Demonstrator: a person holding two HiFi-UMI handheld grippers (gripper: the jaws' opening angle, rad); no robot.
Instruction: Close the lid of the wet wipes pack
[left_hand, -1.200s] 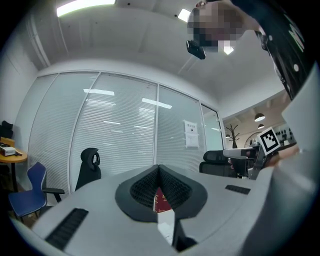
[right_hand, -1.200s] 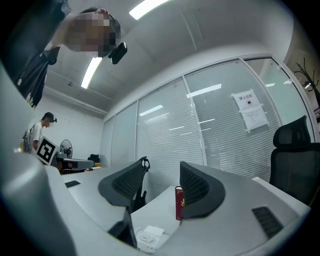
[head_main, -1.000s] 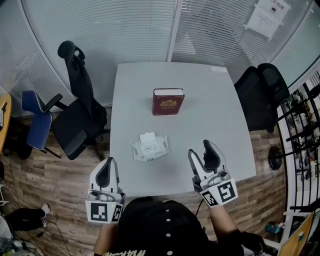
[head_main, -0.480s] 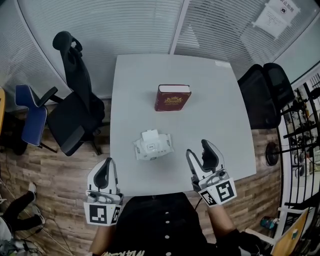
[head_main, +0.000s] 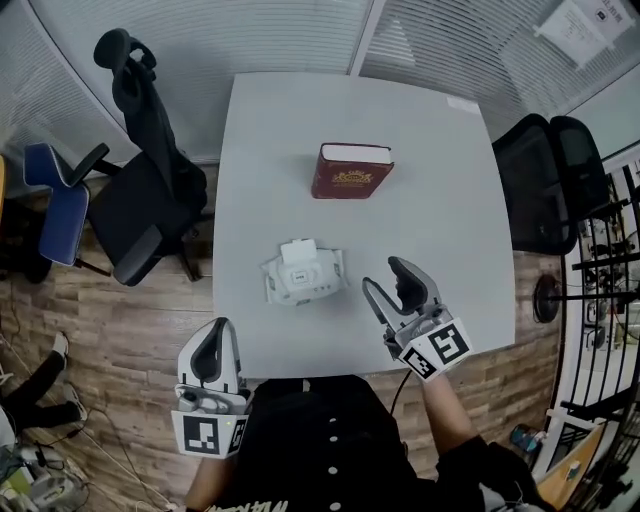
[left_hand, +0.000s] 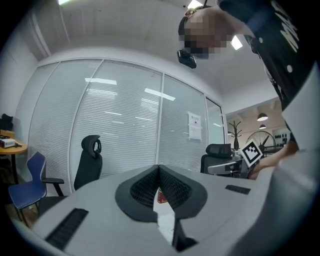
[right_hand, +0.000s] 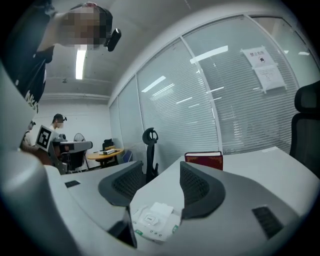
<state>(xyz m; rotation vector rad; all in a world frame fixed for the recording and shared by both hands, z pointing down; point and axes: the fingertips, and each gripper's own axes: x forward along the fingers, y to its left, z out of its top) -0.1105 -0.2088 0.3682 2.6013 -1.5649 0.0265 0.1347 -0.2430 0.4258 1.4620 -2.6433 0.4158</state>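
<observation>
Looking down, the head view lays out the square, pale grey tabletop. The wet wipes pack, a soft, crinkled white packet, lies near the person's edge, and a red hardback book stands well beyond it. Only the low right gripper view shows the pack's rigid white lid tipped up on the side toward the book. The right gripper hovers just right of the pack, its ribbed dark fingers spread wide, framing the pack without touching it. The left gripper is off the tabletop, nearer the person than the pack. The left gripper view shows its fingers pressed together, empty. A black office chair and a blue chair stand left of the pack, with slatted blinds beyond.
</observation>
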